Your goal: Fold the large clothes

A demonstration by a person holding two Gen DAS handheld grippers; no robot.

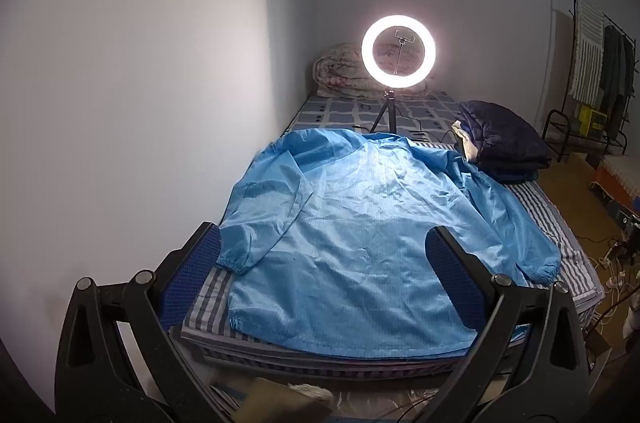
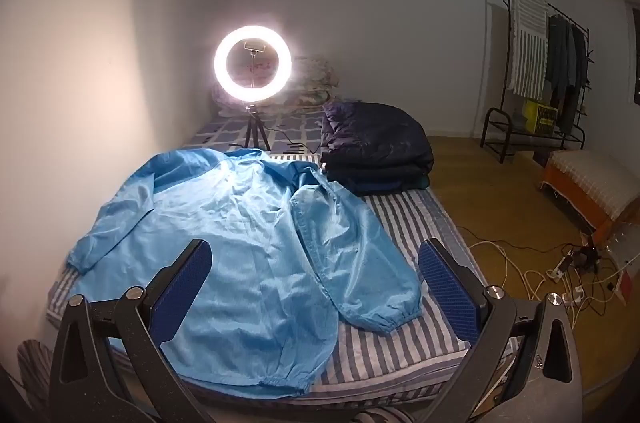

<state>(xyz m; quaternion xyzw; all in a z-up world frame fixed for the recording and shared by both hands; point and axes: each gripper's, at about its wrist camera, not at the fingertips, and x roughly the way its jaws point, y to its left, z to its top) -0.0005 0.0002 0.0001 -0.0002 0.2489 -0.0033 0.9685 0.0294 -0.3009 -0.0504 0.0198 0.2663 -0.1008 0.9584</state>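
Blue jacket (image 1: 360, 223) spread flat, back up, across the striped bed (image 2: 400, 223), collar toward twelve o'clock, hem at six, a sleeve trailing out on each side to elastic cuffs. Nothing folded yet, by the look of it. Left claw (image 1: 320, 271) hovering over the hem end, spread wide, gripping nothing; right claw (image 2: 316, 279) likewise released and empty, poised above the right sleeve (image 2: 352, 263). Beyond the collar, at twelve, a glowing ring light (image 1: 398, 51) on a small tripod; at one to two o'clock, a dark folded stack (image 2: 376, 147) touching the jacket's right shoulder. Slippery, thin fabric here: likely to slide or bunch if pinched in a single layer. Sweeping the right sleeve inward could snag that stack; hauling the hem too far toward twelve could topple the tripod or catch its cable.
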